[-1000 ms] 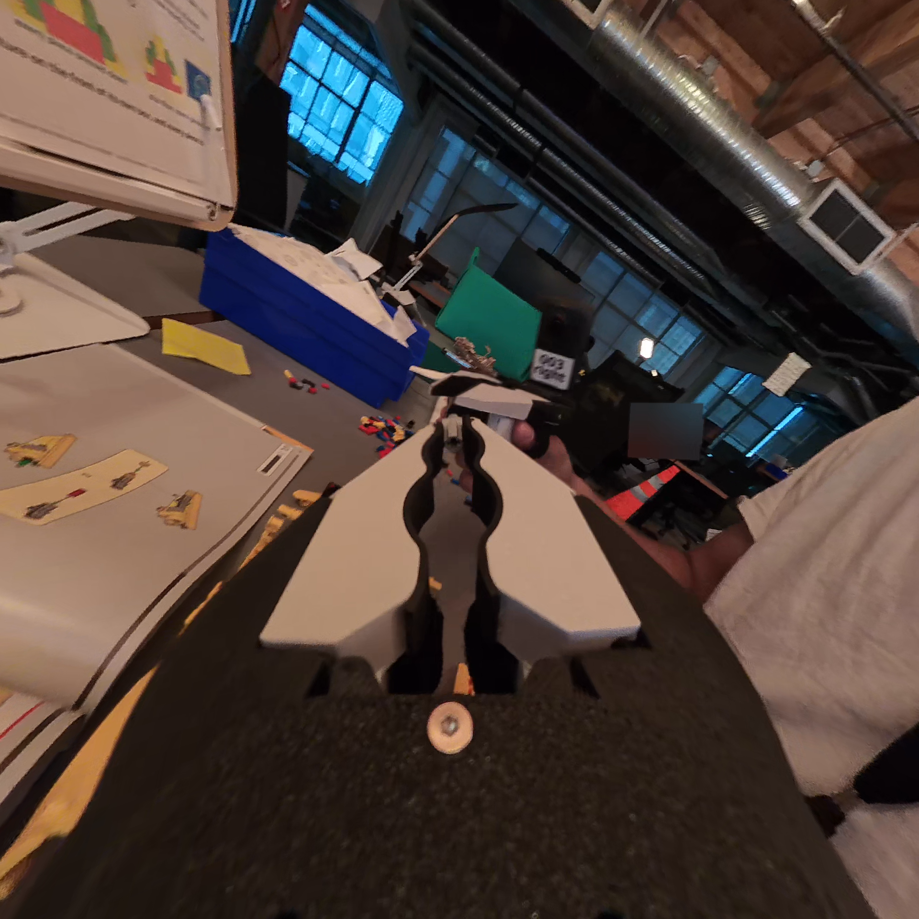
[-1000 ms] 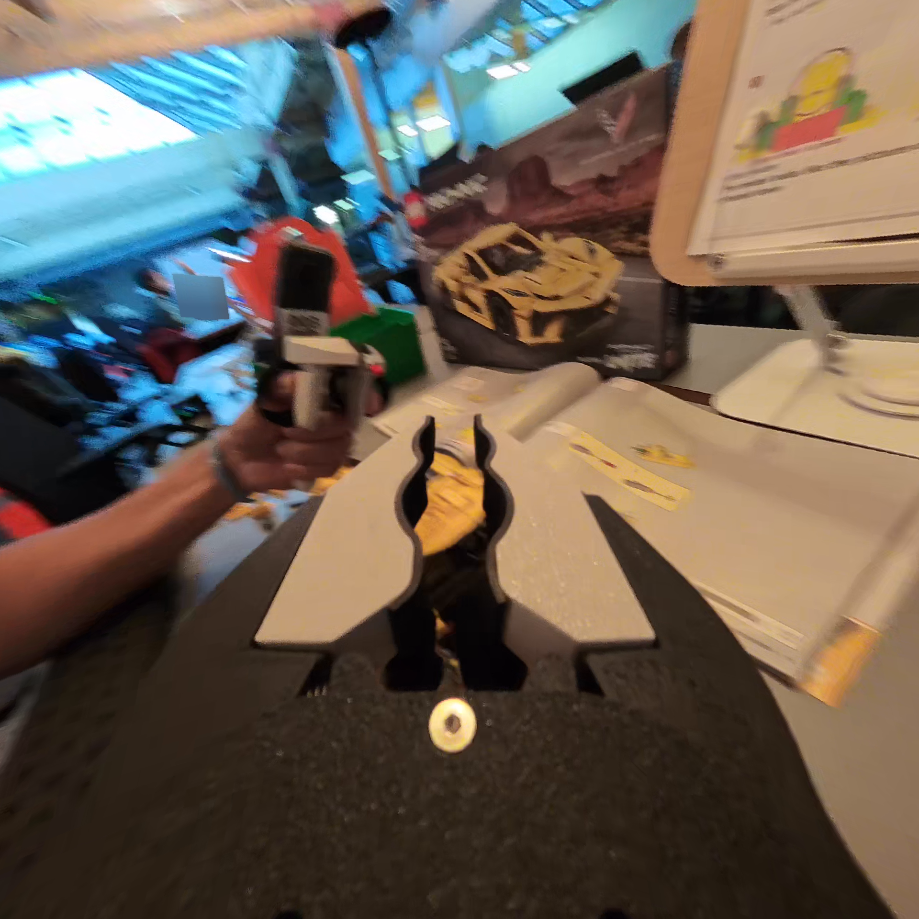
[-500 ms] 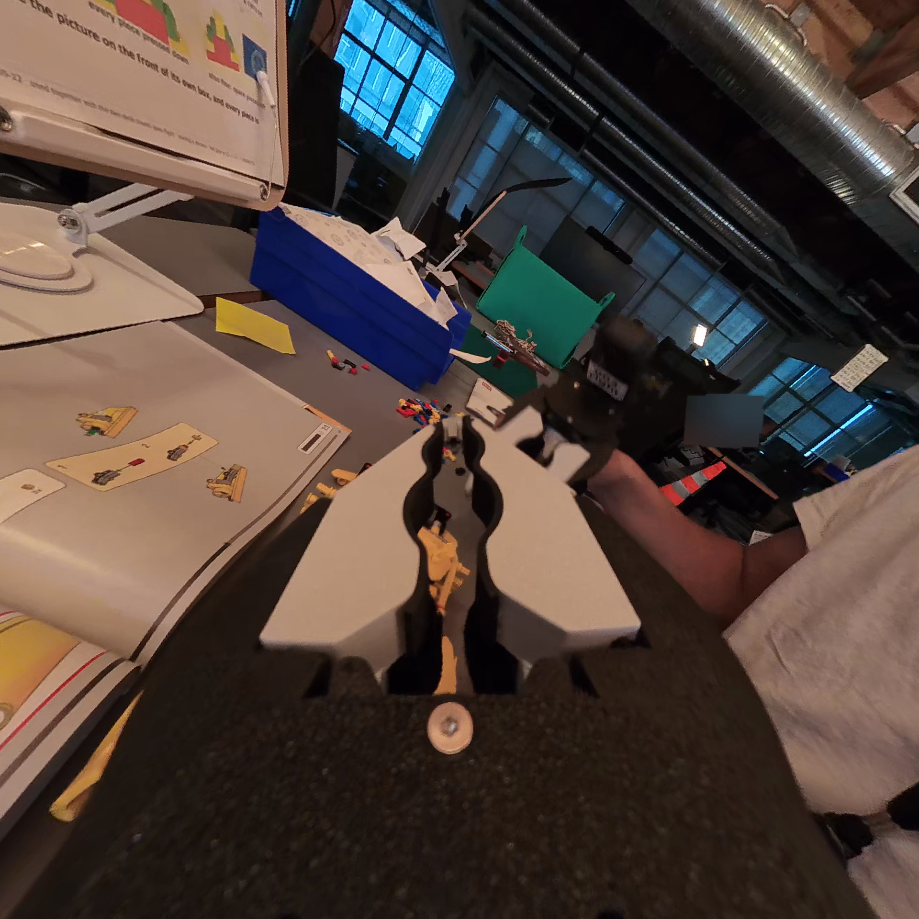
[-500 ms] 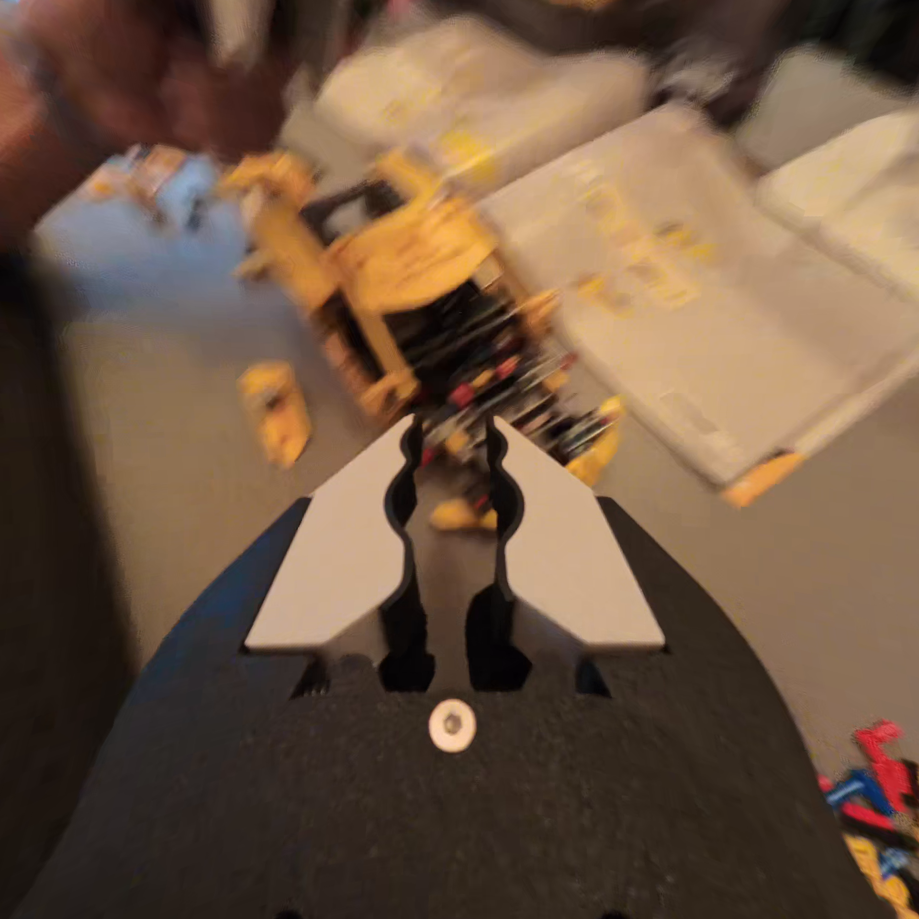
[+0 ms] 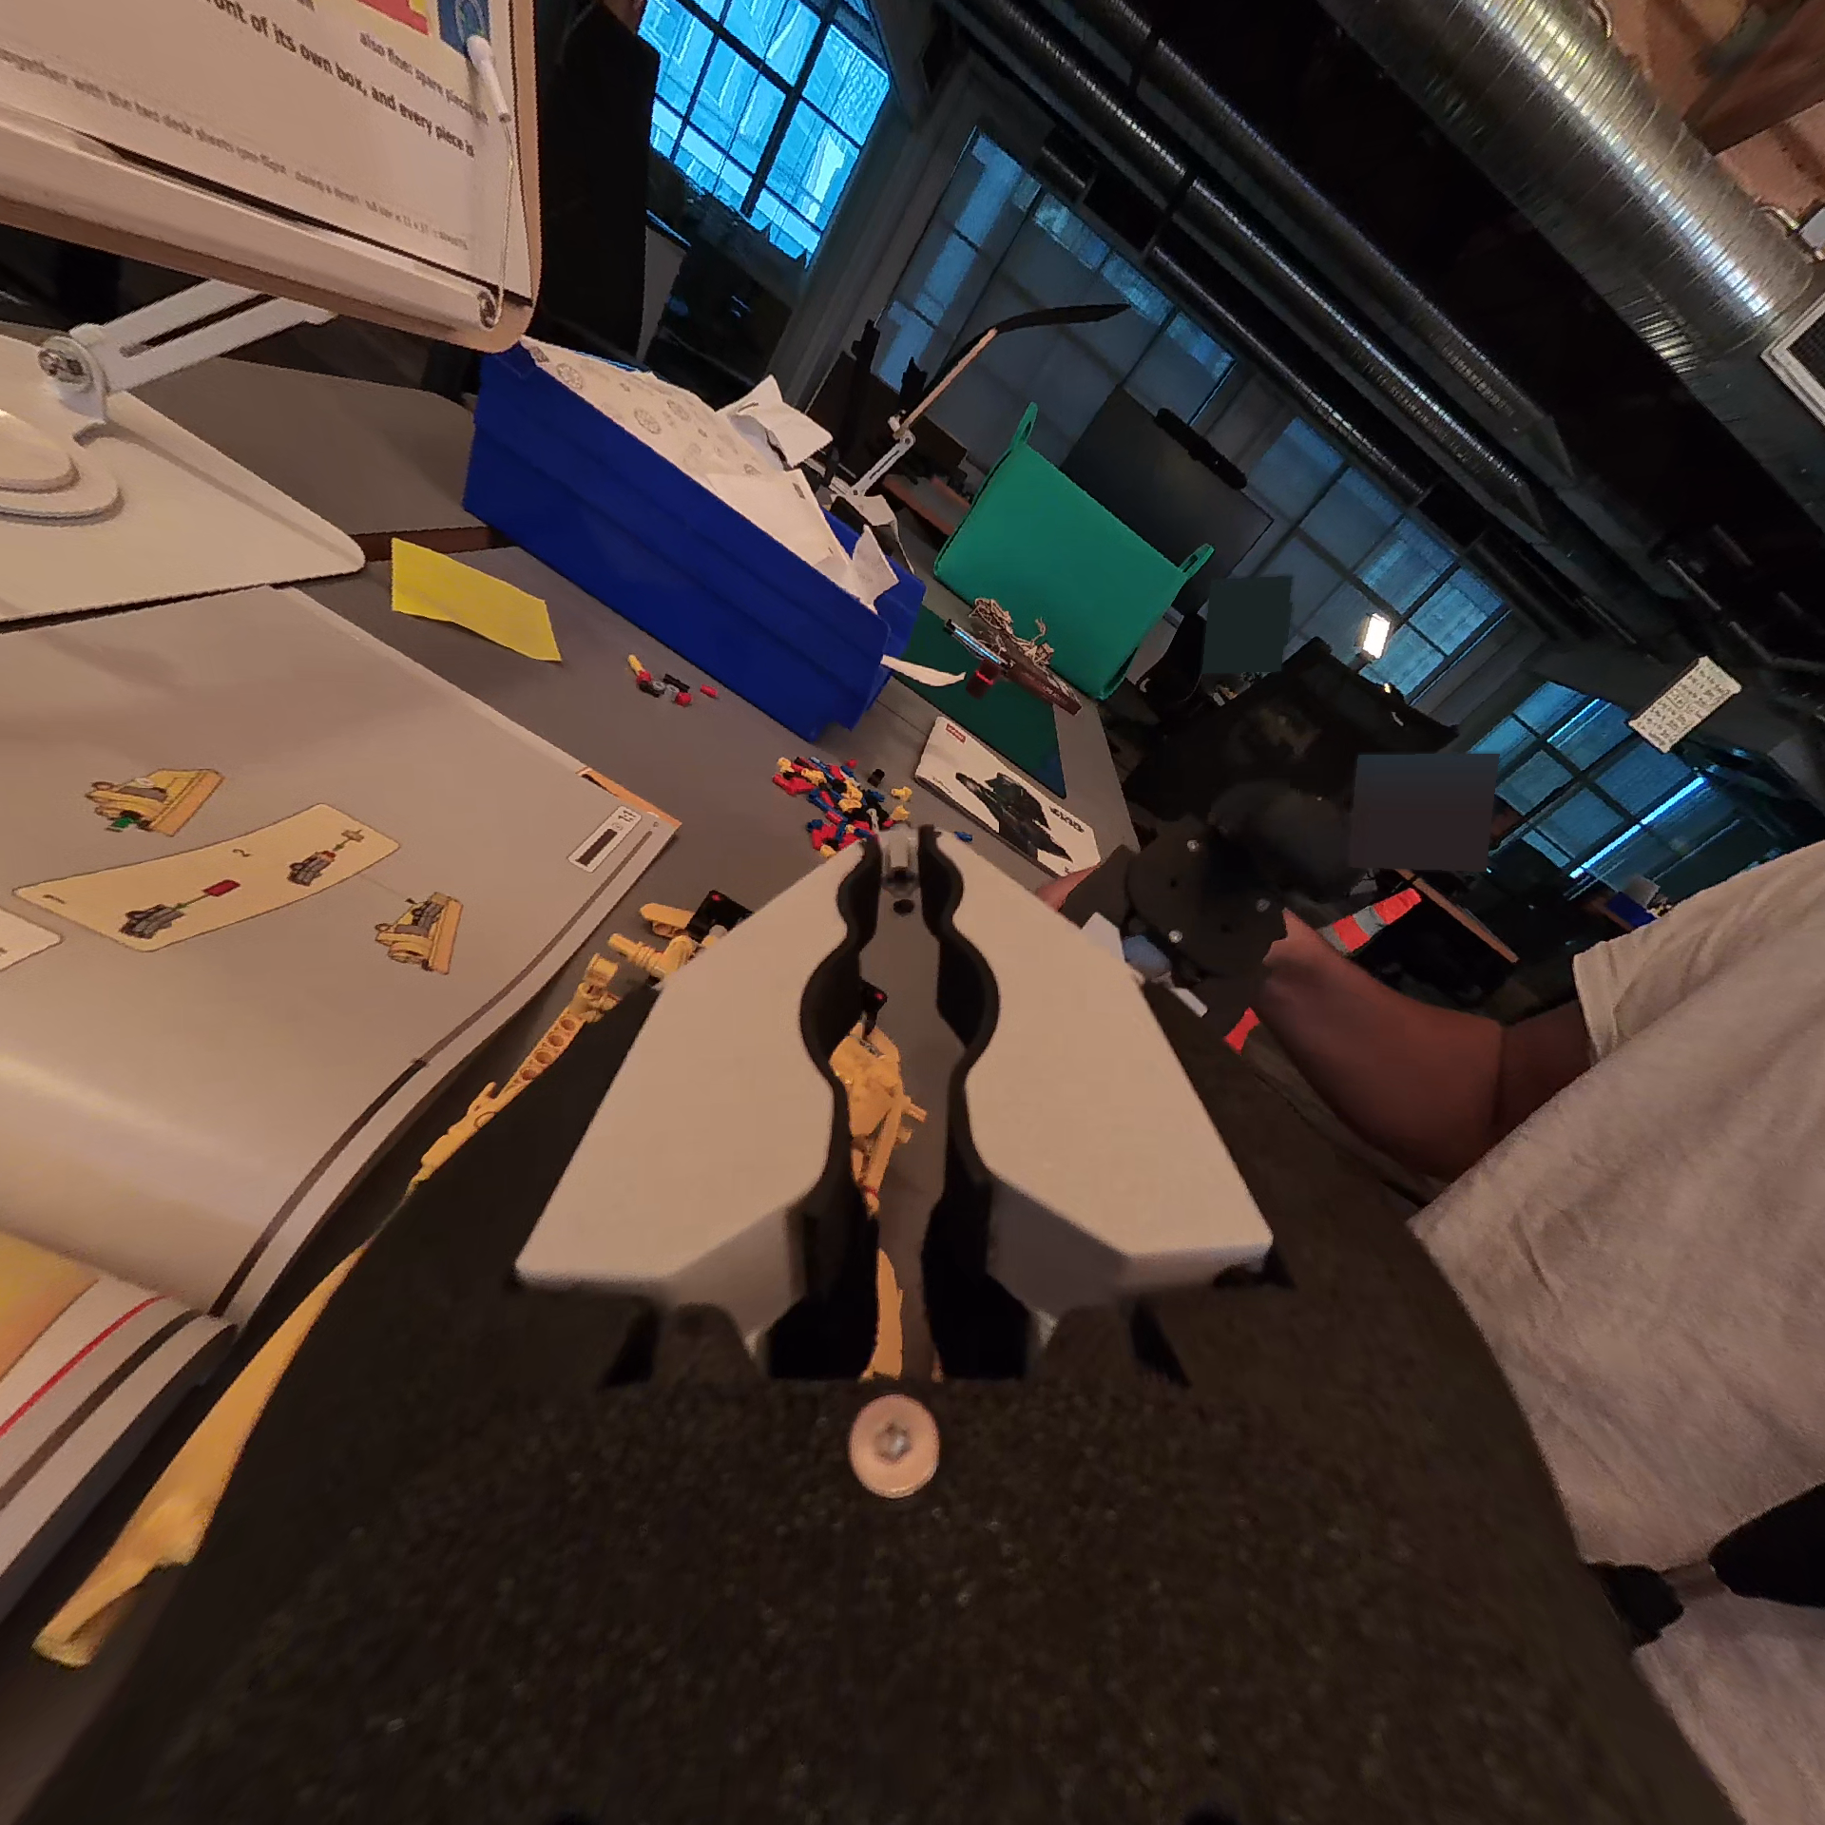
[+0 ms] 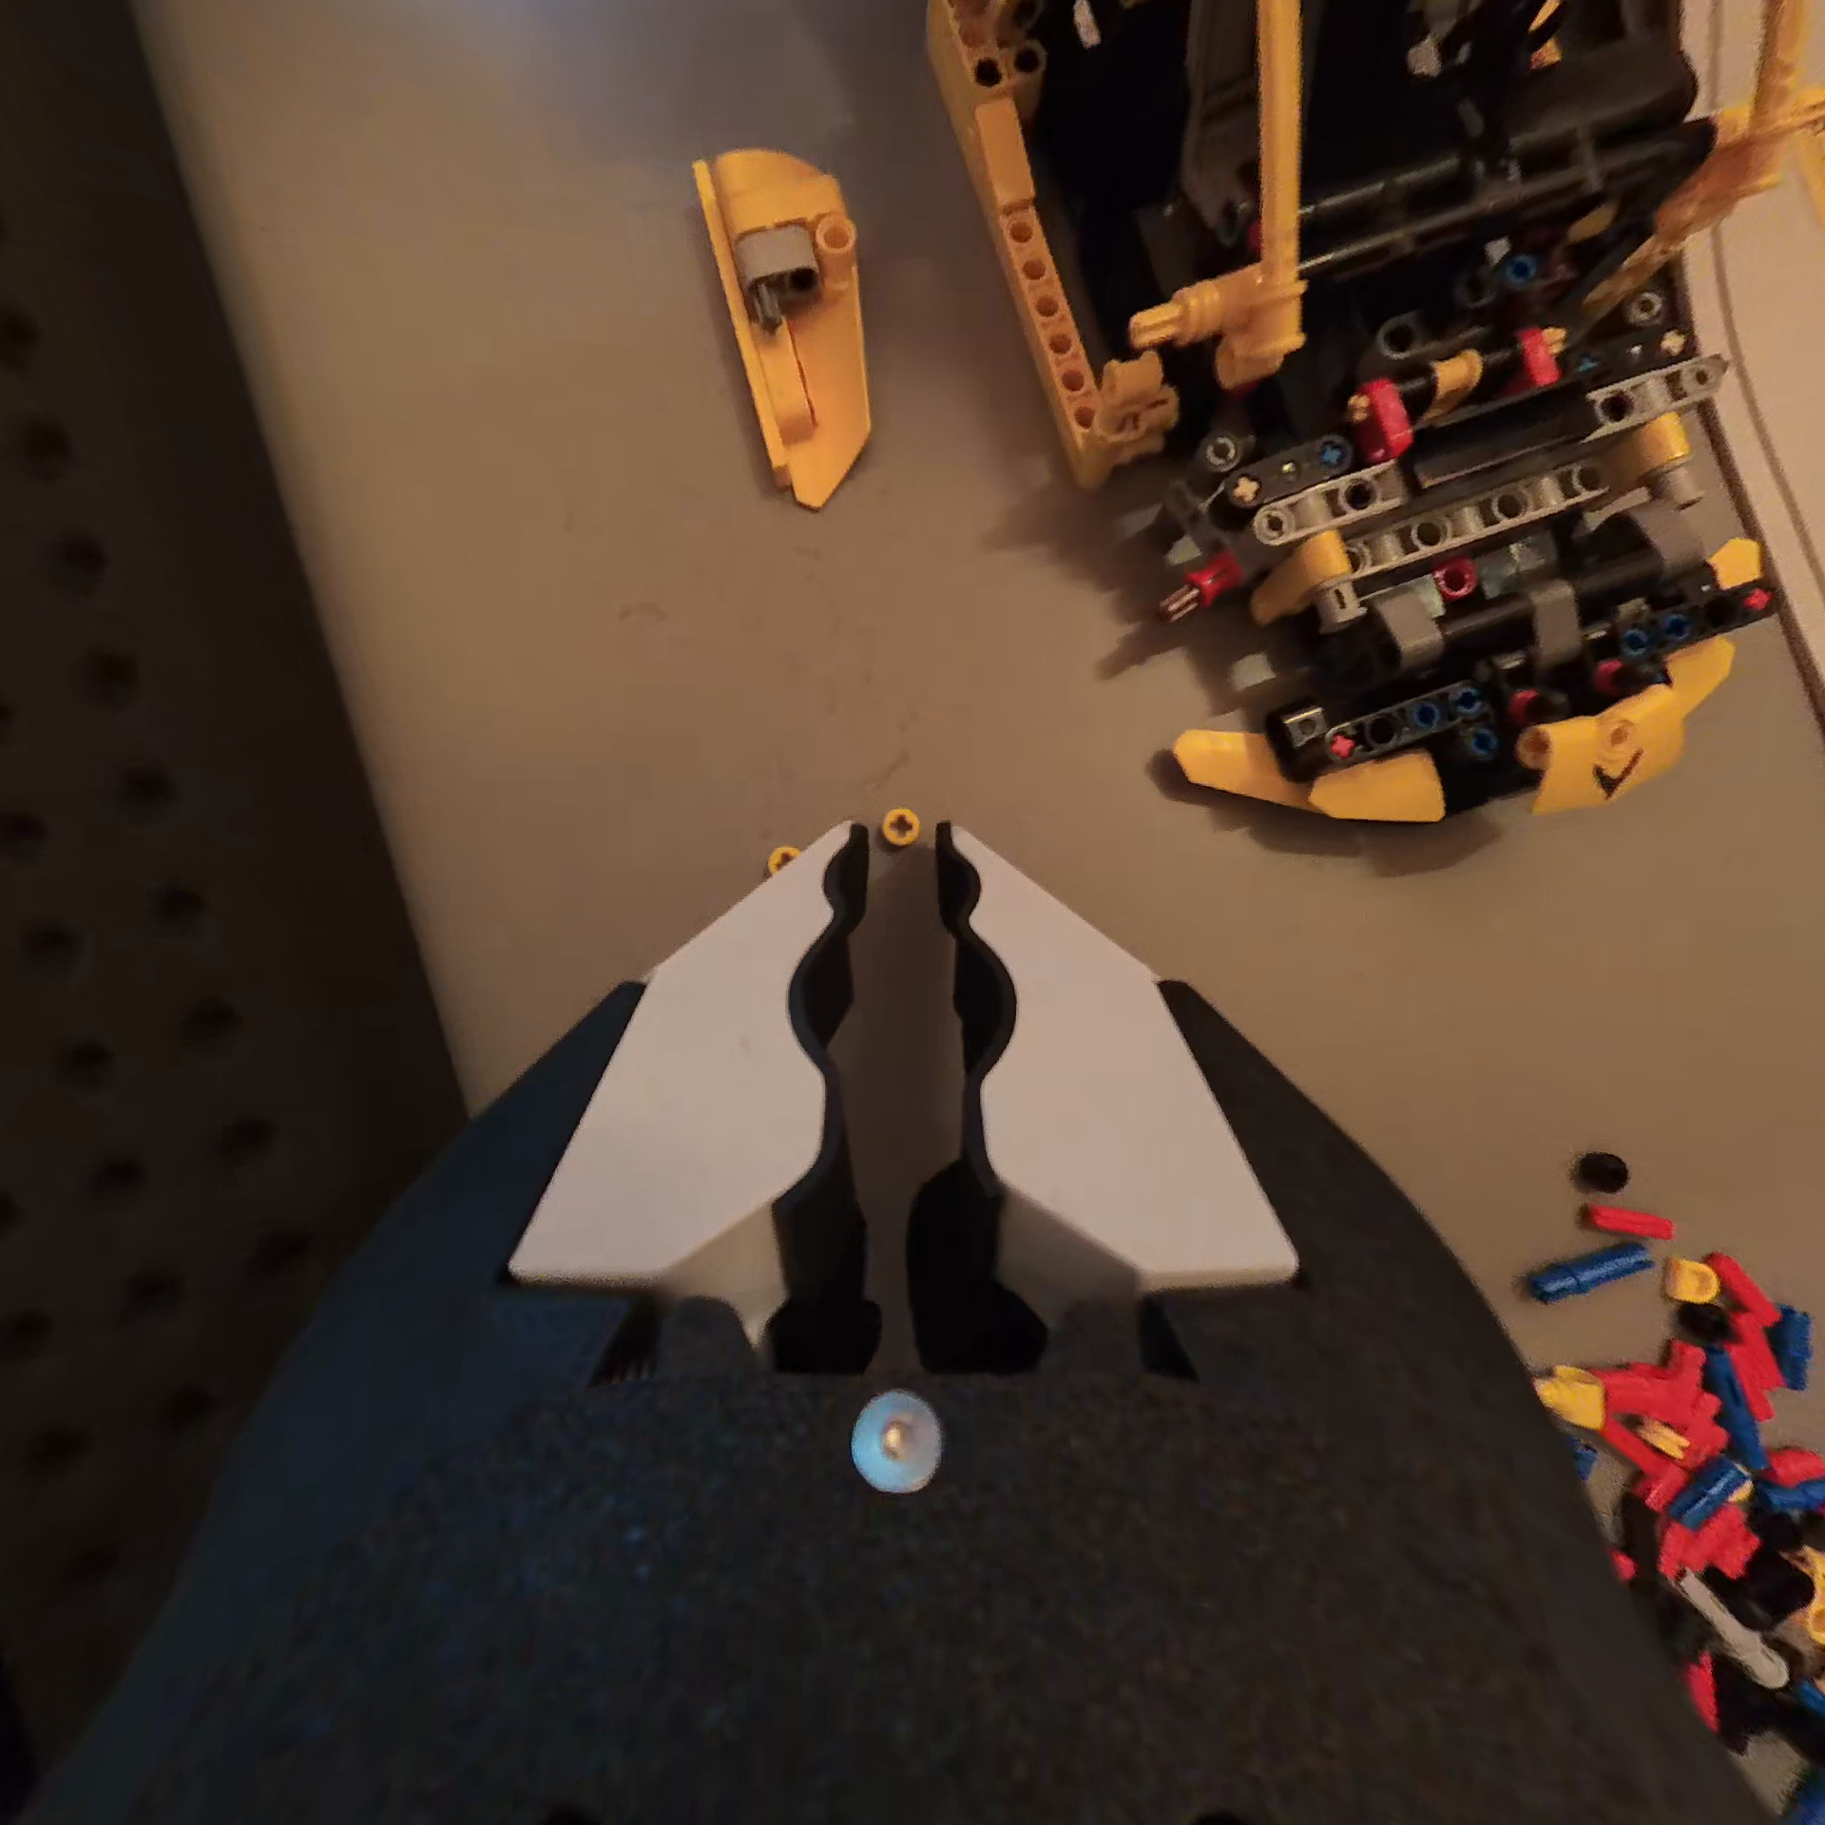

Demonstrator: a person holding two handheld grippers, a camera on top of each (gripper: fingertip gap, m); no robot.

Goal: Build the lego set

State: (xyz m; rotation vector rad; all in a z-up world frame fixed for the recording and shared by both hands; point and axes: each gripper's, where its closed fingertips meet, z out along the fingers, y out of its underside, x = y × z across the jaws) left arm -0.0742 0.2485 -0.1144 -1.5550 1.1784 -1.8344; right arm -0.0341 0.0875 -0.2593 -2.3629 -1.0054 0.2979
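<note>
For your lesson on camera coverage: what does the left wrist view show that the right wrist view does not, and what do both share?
Only the left wrist view: the open instruction booklet, blue bin, green bin and yellow paper.
Only the right wrist view: two small yellow bushes at the right tool tips, and a loose yellow panel.
Both: the yellow car model, the loose piece pile and the grey table.

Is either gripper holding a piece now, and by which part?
Nothing is held. The right gripper is open just short of a small yellow bush; the left gripper is open, empty.
</note>
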